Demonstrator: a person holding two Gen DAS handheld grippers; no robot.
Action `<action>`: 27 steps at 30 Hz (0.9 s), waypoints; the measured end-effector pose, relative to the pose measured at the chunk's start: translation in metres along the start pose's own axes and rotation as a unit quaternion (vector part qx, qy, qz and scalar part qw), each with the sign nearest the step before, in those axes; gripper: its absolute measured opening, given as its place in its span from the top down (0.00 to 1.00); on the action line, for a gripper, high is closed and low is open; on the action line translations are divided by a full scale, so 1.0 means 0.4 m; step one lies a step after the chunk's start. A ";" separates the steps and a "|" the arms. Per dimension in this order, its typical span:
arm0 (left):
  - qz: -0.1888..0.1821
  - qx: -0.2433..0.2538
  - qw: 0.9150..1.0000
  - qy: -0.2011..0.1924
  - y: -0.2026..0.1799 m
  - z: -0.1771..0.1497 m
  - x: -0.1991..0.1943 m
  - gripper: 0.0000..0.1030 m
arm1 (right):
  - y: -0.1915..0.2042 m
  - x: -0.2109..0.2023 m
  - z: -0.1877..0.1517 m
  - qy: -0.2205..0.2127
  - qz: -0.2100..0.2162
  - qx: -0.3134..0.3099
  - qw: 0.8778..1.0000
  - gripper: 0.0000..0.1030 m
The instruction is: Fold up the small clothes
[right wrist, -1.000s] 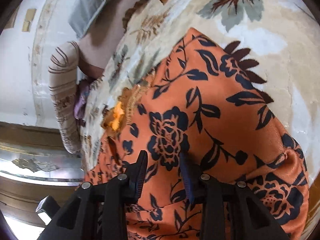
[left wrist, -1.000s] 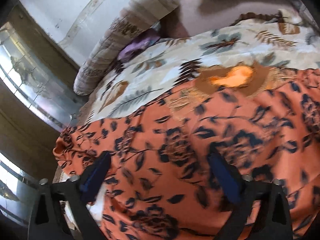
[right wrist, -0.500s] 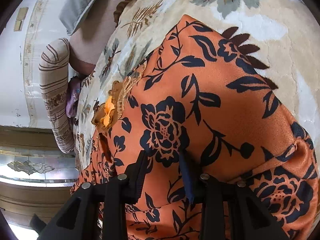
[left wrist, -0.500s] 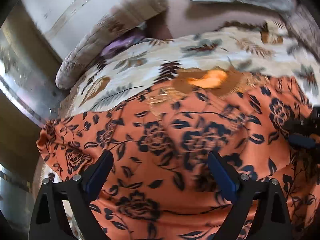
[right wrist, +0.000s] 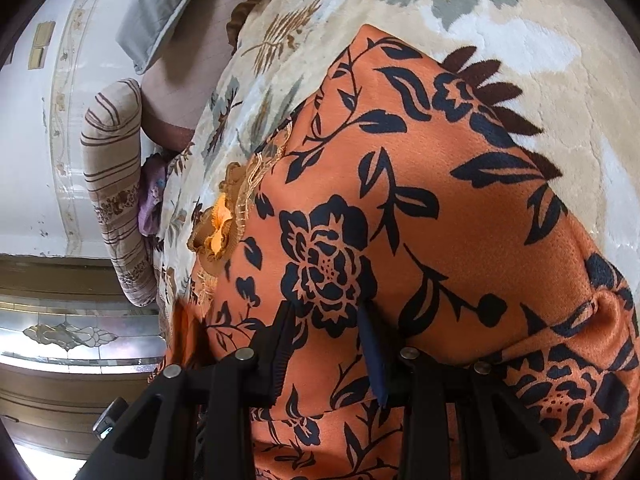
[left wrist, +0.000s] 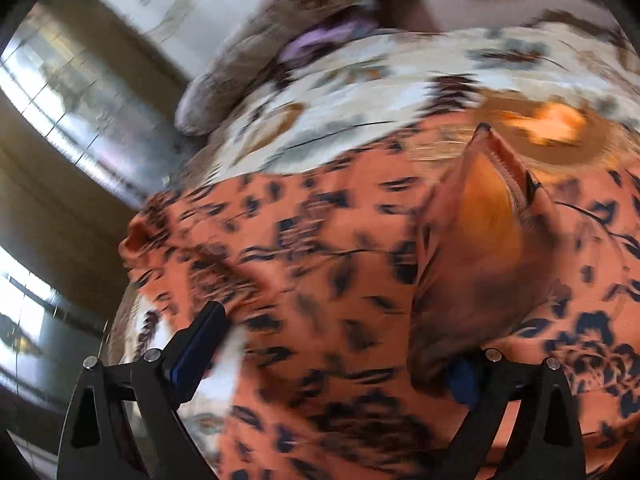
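garment: an orange garment [right wrist: 460, 200] printed with dark navy flowers and leaves lay spread on a bed, filling the lower half of both wrist views.
neckline: a gold-trimmed ruffled edge [right wrist: 224, 216] with a bright orange patch sat at the garment's far end, toward the pillows.
raised flap: in the left wrist view a fold of the same cloth [left wrist: 480, 248] stood up off the rest, its plain orange-brown underside and a stitched hem edge showing; the picture was blurred.
right gripper: the right gripper [right wrist: 328, 344] had its jaws narrow, with a ridge of the orange cloth pinched between the two pads, one black and ribbed, the other dark blue.
left gripper: the left gripper [left wrist: 332, 344] had its jaws wide and opening; cloth lay between them, the left pad stood clear of it, and the raised flap draped over the right finger [left wrist: 464, 376], hiding most of it. no pinch showed.
bedspread: a cream bedspread [right wrist: 540, 32] with grey and brown leaf prints lay under the garment.
bolster: a striped beige bolster [right wrist: 116, 184] lay along the bed's far edge by the wall.
purple cloth: a small purple cloth [right wrist: 152, 204] was tucked between bolster and bedspread.
pillow: a grey pillow [right wrist: 160, 12] rested against the wall.
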State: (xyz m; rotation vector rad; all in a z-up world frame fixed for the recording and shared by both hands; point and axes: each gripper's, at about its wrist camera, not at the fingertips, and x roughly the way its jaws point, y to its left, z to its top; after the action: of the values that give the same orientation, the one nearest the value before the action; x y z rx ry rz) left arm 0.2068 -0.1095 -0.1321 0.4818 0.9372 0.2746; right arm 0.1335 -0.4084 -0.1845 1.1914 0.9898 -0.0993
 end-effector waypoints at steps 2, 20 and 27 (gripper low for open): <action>0.000 -0.025 1.000 0.018 0.052 -0.008 0.021 0.05 | -0.001 0.001 0.000 -0.001 0.000 0.000 1.000 0.65; -0.092 -0.162 0.981 0.059 0.354 0.060 0.144 0.05 | -0.003 0.001 -0.002 -0.002 0.001 -0.002 1.000 0.65; -0.042 -0.229 0.971 0.054 0.621 -0.017 0.186 0.05 | -0.002 0.004 -0.001 -0.002 0.000 -0.002 1.000 0.65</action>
State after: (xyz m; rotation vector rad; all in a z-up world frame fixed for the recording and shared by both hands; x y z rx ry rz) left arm 0.2386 0.1379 -0.0615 0.0026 0.9611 0.4308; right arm 0.1338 -0.4078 -0.1860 1.1867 0.9871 -0.0994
